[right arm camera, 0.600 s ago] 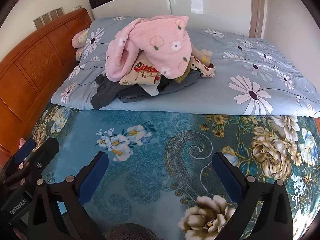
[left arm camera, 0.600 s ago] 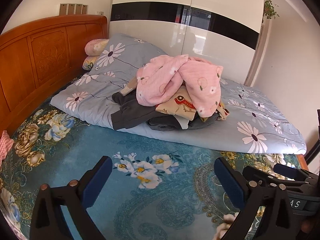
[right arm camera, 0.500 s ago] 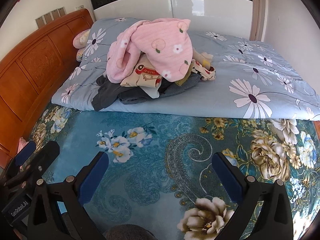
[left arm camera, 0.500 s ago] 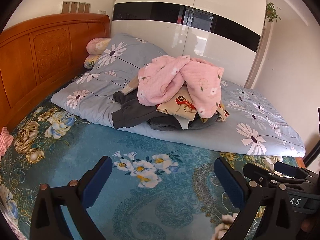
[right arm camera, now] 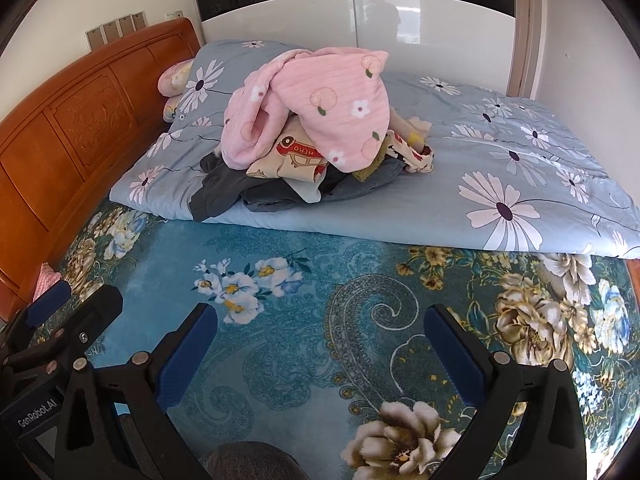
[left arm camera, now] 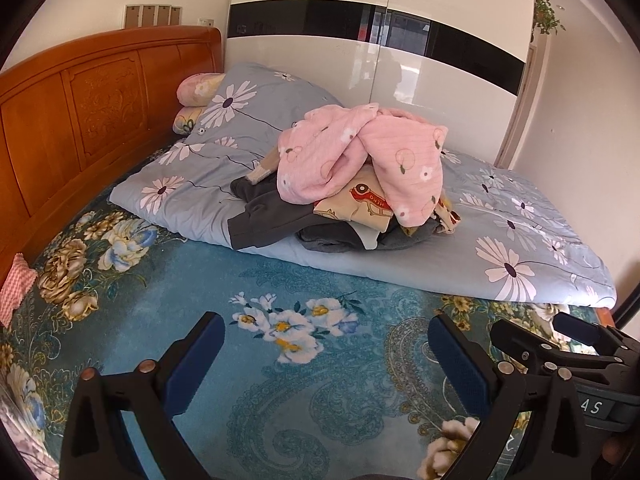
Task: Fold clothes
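Note:
A heap of clothes lies on the grey daisy quilt [left arm camera: 520,248] at the back of the bed. A pink flowered garment [left arm camera: 360,160] [right arm camera: 320,108] tops the heap, over a beige top with a red car print [left arm camera: 360,204] [right arm camera: 296,156] and dark grey clothes [left arm camera: 272,220] [right arm camera: 224,192]. My left gripper [left arm camera: 326,344] is open and empty above the teal floral bedspread [left arm camera: 304,400], well short of the heap. My right gripper [right arm camera: 320,340] is also open and empty, beside the left one; it shows at the right of the left wrist view [left arm camera: 560,352].
A carved wooden headboard [left arm camera: 80,120] runs along the left. Pillows [left arm camera: 196,88] lie by it under the quilt. A white and black wardrobe [left arm camera: 400,48] stands behind the bed. A pink checked cloth [left arm camera: 16,288] lies at the bedspread's left edge.
Both views have shifted slightly; the heap sits a little lower and nearer in frame. Both grippers stay open and empty. The clothes have not moved.

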The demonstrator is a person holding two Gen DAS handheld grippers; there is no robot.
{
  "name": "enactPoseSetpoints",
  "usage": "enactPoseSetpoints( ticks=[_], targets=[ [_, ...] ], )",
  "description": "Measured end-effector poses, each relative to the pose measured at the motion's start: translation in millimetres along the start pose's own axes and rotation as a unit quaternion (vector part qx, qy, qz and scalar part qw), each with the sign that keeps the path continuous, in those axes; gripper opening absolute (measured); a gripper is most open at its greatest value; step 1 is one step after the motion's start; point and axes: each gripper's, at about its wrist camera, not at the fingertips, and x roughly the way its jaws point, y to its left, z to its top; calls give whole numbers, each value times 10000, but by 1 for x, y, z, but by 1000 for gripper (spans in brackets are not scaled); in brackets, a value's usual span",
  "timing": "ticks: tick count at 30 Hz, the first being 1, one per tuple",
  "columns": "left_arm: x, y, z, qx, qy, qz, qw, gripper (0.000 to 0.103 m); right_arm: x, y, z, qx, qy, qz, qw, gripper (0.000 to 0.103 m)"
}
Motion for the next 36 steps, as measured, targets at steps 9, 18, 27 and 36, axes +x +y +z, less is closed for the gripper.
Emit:
enactPoseSetpoints(
  ticks=[9,18,27,36],
  targets=[
    [2,-14,7,98,-90,-163,9998,103,-15,-16,3,43,-180,-200,9996,103],
    [-5,-4,5,18,-324,-94,9994,103,-17,-8,1,69,-361,-174,9992,103],
    [-12,4,4,-37,-378,-46,9993,103,-17,1,1,37,-284,-58,9996,103],
    [-13,2,4,80,-368,-97,9992,103,-14,4,0,-24,-165,-74,9998,103]
  ],
)
